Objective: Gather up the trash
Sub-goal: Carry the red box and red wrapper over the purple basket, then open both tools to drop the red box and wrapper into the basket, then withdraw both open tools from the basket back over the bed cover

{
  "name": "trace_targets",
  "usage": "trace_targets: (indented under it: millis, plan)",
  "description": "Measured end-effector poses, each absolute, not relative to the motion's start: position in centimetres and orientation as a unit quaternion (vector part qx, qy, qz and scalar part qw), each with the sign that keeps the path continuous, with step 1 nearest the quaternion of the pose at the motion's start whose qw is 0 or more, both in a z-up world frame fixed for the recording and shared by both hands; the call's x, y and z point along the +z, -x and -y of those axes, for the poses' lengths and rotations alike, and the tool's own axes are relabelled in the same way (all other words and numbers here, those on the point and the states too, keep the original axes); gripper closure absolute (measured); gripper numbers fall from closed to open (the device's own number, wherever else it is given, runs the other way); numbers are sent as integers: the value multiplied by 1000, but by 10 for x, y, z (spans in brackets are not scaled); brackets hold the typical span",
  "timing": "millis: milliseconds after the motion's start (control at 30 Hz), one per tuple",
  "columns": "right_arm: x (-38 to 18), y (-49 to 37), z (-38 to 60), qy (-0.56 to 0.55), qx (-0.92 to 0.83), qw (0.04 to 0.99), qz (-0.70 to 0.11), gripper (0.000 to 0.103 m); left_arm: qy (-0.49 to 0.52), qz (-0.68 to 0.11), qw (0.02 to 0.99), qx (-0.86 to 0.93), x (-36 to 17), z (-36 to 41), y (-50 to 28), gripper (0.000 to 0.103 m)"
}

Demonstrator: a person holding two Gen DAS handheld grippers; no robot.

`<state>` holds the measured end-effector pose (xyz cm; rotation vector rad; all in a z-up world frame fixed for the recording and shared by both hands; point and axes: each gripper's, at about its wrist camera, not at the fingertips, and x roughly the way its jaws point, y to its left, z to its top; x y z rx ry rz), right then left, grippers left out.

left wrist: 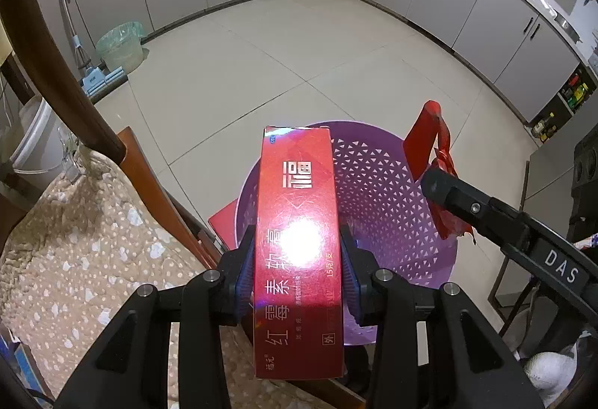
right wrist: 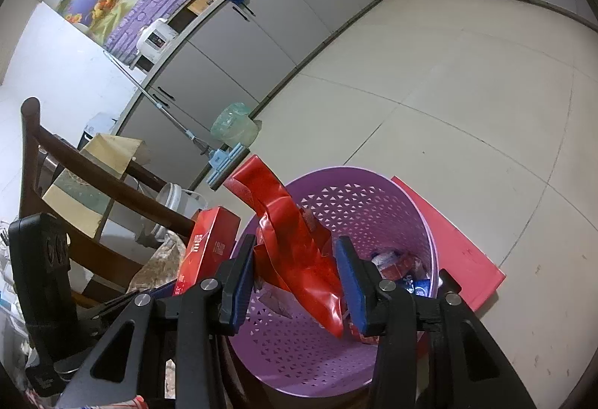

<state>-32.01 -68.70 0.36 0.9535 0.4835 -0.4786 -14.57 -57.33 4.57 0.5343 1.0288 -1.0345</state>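
left gripper [left wrist: 297,270]: clamped on a red box [left wrist: 297,229], blue pads pressed to both long sides, box pointing forward over the basket
red box: long carton with gold print, its far end above the near rim of the purple basket [left wrist: 377,184]; also seen from the right wrist at the left of the basket [right wrist: 209,244]
right gripper [right wrist: 295,282]: red wrapper [right wrist: 295,252] sits between the jaws; left pad touches the foil, right pad looks clear of it, so not a firm pinch
red wrapper: crumpled foil strip, upper end sticking up past the basket rim, lower end hanging inside the basket; in the left view it shows at the basket's right edge [left wrist: 429,143]
purple basket: perforated plastic bin on the floor, standing on a red mat [right wrist: 463,252]; some packets [right wrist: 396,267] already at the bottom
chair [left wrist: 67,46]: dark wood, left of the basket, with a spotted beige cushion [left wrist: 86,240]
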Motion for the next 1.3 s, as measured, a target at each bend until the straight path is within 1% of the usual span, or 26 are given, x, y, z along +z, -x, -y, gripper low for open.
trace_targets:
  millis: [67, 133, 167, 200, 267, 400, 733, 833, 1033, 1100, 1300]
  plan:
    - [2, 320, 688, -453, -228, 831, -229, 53, -239, -465, 711, -470, 46, 574, 145, 63]
    - [1, 321, 689, -456, -236, 826, -230, 50, -237, -462, 711, -473, 48, 573, 145, 54]
    - [0, 322, 690, -458, -241, 824, -230, 45, -236, -458, 714, -474, 50, 572, 145, 45]
    - [0, 323, 692, -462, -243, 821, -230, 42, -234, -454, 717, -474, 54, 569, 147, 39]
    - [-1, 324, 692, -465, -247, 818, -230, 42, -232, -449, 721, -475, 58, 567, 149, 36]
    - [0, 324, 693, -466, -249, 817, -231, 41, -236, -441, 726, -472, 64, 562, 155, 34]
    - [3, 323, 690, -459, -253, 820, -230, 39, -247, -410, 746, -464, 87, 533, 171, 33]
    - [5, 322, 687, -452, -250, 825, -229, 38, -245, -397, 755, -460, 97, 520, 180, 30]
    - [13, 315, 671, -425, -241, 842, -231, 37, -241, -385, 767, -454, 109, 494, 187, 29]
    - [16, 312, 666, -414, -239, 847, -232, 36, -242, -380, 772, -449, 111, 484, 189, 29]
    - [24, 299, 644, -378, -236, 862, -241, 34, -234, -367, 793, -427, 121, 439, 192, 28]
